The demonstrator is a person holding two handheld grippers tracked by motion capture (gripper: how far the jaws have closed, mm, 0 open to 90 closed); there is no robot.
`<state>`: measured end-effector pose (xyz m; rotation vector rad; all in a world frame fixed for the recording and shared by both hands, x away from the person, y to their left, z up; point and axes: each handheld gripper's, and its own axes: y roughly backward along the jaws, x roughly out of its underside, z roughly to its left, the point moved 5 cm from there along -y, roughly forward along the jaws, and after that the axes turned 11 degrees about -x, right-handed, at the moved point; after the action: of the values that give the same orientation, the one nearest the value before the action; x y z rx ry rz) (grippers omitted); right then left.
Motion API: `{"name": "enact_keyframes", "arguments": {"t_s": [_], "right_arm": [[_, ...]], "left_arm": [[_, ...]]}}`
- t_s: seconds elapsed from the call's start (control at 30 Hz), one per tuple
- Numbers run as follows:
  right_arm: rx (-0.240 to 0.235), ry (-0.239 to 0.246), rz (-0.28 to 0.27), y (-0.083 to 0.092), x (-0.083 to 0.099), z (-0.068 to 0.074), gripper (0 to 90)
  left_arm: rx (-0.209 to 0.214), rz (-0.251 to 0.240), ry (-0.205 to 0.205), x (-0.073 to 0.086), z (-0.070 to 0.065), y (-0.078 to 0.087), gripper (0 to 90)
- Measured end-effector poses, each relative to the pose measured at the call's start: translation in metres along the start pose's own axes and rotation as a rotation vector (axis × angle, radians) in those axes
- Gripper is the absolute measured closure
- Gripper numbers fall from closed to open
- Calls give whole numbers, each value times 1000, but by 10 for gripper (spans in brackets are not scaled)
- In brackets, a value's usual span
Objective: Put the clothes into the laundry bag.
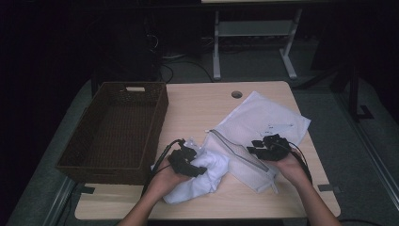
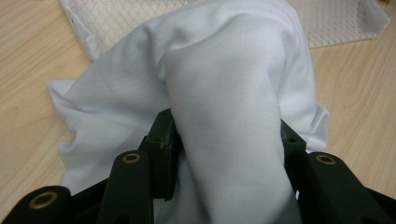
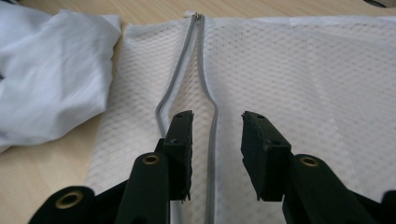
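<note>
The left gripper (image 2: 224,140) is clenched on a bunched fold of soft white cloth garment (image 2: 224,84); in the left gripper view the fabric rises thick between the two black jaws, which press on it from either side. From there the garment spreads out over the light wooden table (image 1: 197,101), with a loose flap lying flat toward the person's side. In the high view the left gripper (image 1: 186,162) sits on top of this crumpled white heap (image 1: 202,181) near the front edge of the table, the person's hand behind it.

The right gripper (image 3: 217,140) is released: its jaws stand apart with nothing pinched between them. They hover just above the white mesh laundry bag (image 3: 303,74), and the bag's grey zipper (image 3: 205,84) runs away from the jaws, one of its tracks passing under the gap between them. The zipper is parted along its middle, the two grey tracks bowing away from each other and meeting again at the far end. In the high view the right gripper (image 1: 268,147) hangs over the middle of the mesh bag (image 1: 268,115), which lies flat and slanted across the right half of the table.

The garment's edge lies just beside the zipper side of the bag, touching or overlapping its mesh border. Well apart on the left side of the table stands a dark brown rectangular woven basket (image 1: 94,155).
</note>
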<state>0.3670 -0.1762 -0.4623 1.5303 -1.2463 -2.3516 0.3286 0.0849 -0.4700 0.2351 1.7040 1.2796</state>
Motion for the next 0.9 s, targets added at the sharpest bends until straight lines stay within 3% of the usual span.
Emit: {"name": "enact_keyframes", "arguments": {"t_s": [0.17,0.33,0.57,0.77,0.9], "right_arm": [[-12,-8,-41,-17,-9,-11,634],[-33,-32,-43,-32,-7,-18,651],[-31,-7,-7,-44,-1,-17,666],[-12,-7,23,-42,6,-23,690],[-11,19,58,-43,11,-21,712]], "left_arm": [[1,0,0,0,0,0,528],[5,1,-2,0,1,0,528],[7,1,-2,0,1,0,528],[10,-2,2,0,1,0,528],[9,-2,2,0,1,0,528]]}}
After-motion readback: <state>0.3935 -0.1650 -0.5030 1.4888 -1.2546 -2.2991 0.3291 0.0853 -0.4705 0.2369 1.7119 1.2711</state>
